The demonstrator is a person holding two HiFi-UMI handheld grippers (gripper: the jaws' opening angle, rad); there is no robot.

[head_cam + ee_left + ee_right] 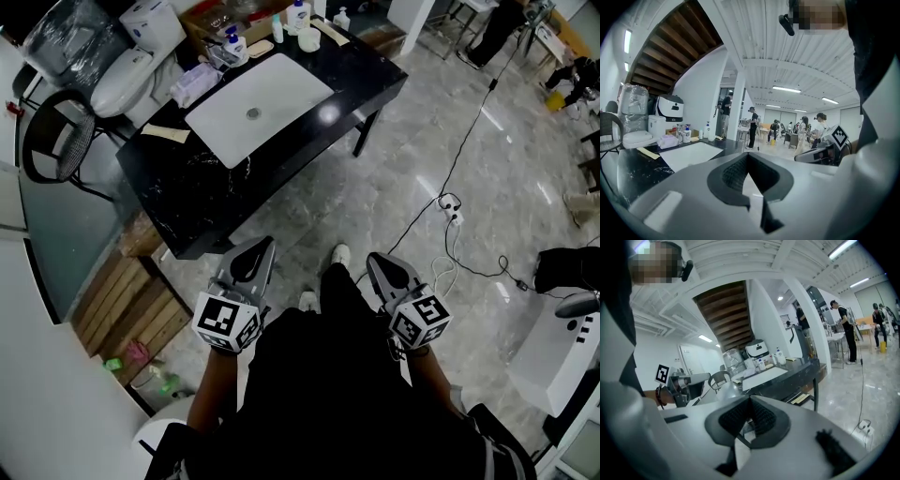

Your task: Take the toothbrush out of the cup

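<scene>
Well short of the black table edge, my left gripper and right gripper sit closed, empty; free floor between.

- The head view looks steeply down over the left gripper and right gripper at the floor; the black desk lies ahead, a corner nearest.
- The left gripper view faces forward along its jaws: desk near at left, right gripper at right.
- The right gripper view faces likewise: desk farther off, left gripper at left.
- All three share the desk's white basin.
</scene>
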